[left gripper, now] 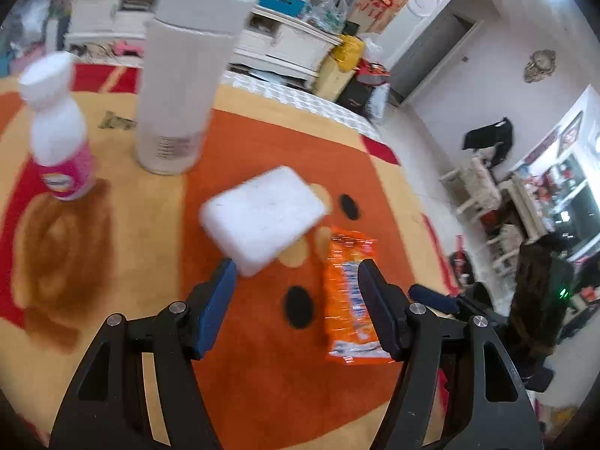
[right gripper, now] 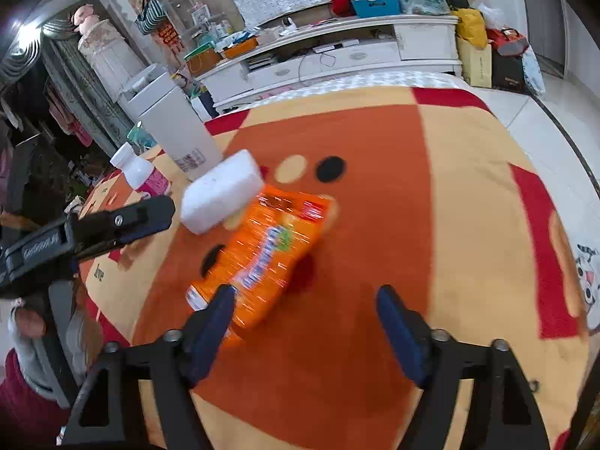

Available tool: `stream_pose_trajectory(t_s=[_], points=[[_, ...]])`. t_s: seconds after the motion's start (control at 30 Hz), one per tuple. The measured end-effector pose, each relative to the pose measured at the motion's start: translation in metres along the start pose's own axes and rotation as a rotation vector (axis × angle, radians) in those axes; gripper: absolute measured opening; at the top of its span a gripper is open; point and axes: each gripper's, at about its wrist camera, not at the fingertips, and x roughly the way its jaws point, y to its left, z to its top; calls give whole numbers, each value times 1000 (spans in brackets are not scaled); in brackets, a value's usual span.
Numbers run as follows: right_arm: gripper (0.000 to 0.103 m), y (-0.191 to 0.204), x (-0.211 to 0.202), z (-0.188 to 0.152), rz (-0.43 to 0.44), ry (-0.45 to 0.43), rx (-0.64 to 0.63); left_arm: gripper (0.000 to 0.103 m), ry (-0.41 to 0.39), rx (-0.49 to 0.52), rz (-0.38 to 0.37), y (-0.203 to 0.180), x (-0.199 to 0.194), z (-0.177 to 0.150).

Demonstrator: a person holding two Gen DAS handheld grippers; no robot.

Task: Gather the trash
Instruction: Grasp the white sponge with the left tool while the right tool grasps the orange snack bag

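The worktop [right gripper: 468, 195] carries a cloth in orange, yellow and red. At about 12 o'clock behind it stands a long white cabinet [right gripper: 337, 56] with a blue box [right gripper: 375, 5] on top. A yellow bag [right gripper: 472, 26] stands at 1 o'clock.

You've got a glossy, crinkly foil-look orange wrapper [right gripper: 258, 258] on matt, fuzzy cloth blanket [right gripper: 468, 195]. White block [left gripper: 262, 217] looks like rough matt foam; bottle [left gripper: 60, 138] & tall bin [left gripper: 180, 86] smooth plastic. Gripper pads [left gripper: 215, 307] matt blue, w/ metal screws.

Orange wrapper [right gripper: 262, 255] print motion-blurred, unreadable.
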Motion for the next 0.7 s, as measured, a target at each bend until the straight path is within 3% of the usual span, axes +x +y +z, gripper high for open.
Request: stream_pose_trajectory(t_s=[0.23,0.43,0.47,0.5,0.7], points=[[80,36,45,22,-114,43,-30,70,-80,62,198,13,-14,-6],[80,41,59,24,-156,38,-61,71,-48,139,177,9,2,-4],[74,39,57,23,-151,29,-72,71,-37,166,169,6,4,-4],[60,35,54,22,-156,24,-87,71,-30,187,170,2,10,-2],[53,7,20,16,-83,16,-72,71,2,336,193,-19,35,10]])
